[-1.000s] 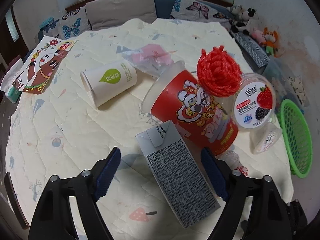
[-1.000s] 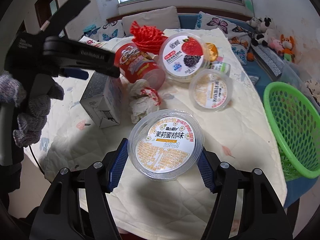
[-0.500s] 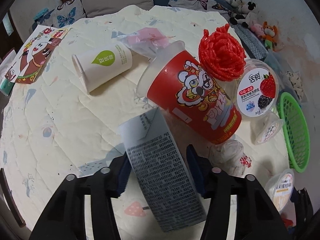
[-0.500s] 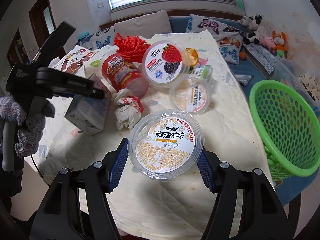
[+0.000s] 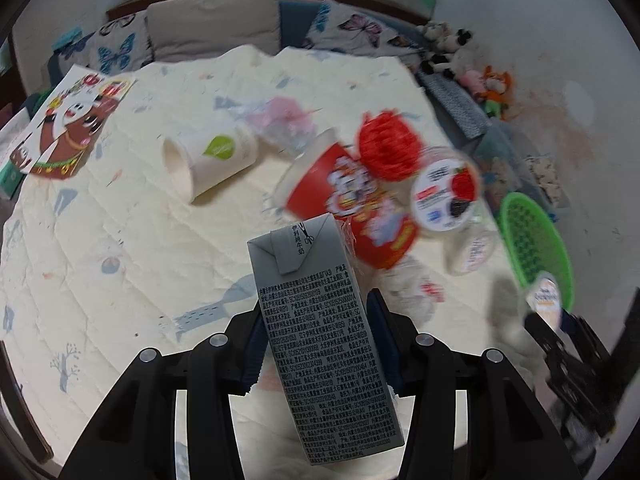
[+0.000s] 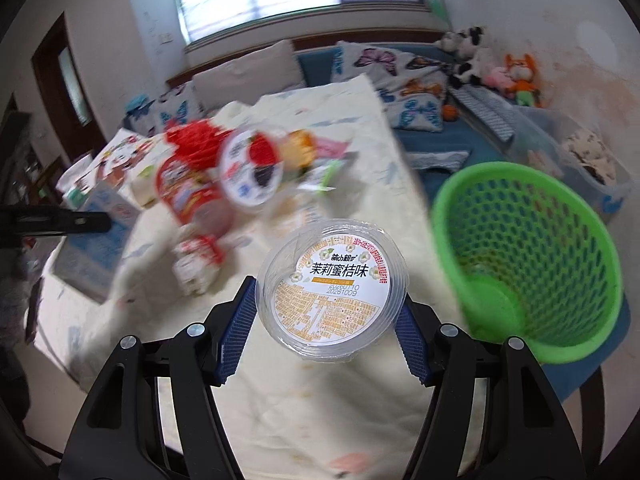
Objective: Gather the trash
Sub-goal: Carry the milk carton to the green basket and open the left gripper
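Observation:
A grey milk carton point(image 5: 320, 344) stands lifted off the cream tablecloth, and the blue pads of my left gripper point(image 5: 316, 320) press on both its sides while the jaws are still closing. My right gripper point(image 6: 326, 320) is shut on a clear plastic tub point(image 6: 332, 292) with an orange-and-white label, held above the cloth just left of the green mesh basket point(image 6: 532, 256). That basket point(image 5: 536, 240) also shows at the table's right edge in the left wrist view. The carton point(image 6: 100, 236) appears blurred at far left in the right wrist view.
On the tablecloth point(image 5: 100, 240) lie a red printed cup point(image 5: 352, 200), a red net ball point(image 5: 390, 146), a strawberry-lidded tub point(image 5: 446, 196), a white paper cup point(image 5: 208, 164) on its side and a crumpled wrapper point(image 6: 196, 264). A picture book point(image 5: 68, 136) lies far left. Cushions and soft toys line the back.
My left jaws closed onto the milk carton and raised it off the cloth. The right gripper carried its tub up and rightward, nearer the green basket.

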Tool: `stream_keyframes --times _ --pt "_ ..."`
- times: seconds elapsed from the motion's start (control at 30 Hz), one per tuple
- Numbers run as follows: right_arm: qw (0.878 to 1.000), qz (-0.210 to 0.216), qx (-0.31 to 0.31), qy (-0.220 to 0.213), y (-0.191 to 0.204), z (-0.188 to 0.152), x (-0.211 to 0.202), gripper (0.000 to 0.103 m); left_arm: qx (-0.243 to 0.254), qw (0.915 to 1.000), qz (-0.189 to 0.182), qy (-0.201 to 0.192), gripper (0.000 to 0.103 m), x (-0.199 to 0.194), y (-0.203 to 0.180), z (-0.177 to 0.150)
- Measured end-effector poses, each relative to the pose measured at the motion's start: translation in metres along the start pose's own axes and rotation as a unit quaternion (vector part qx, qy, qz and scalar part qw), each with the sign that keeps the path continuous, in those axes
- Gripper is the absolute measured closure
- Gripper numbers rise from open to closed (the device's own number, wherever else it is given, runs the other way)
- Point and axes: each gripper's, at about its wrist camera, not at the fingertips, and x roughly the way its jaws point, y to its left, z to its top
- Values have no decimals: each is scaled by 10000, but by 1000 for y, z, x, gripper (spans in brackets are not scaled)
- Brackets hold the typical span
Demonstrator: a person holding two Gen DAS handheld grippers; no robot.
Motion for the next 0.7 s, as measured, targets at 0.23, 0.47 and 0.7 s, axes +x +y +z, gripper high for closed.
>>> stream_keyframes --times 0.23,0.47,0.7 --pt "9980 -483 383 -150 -53 13 -5 38 424 9981 -442 -104 57 -7 -46 14" --pt "9928 -916 775 -25 -109 15 9 38 841 9940 -696 -108 57 4 -96 28" --pt "9865 -1147 1143 230 -151 4 31 37 1188 9896 -791 -198 57 14 -139 49"
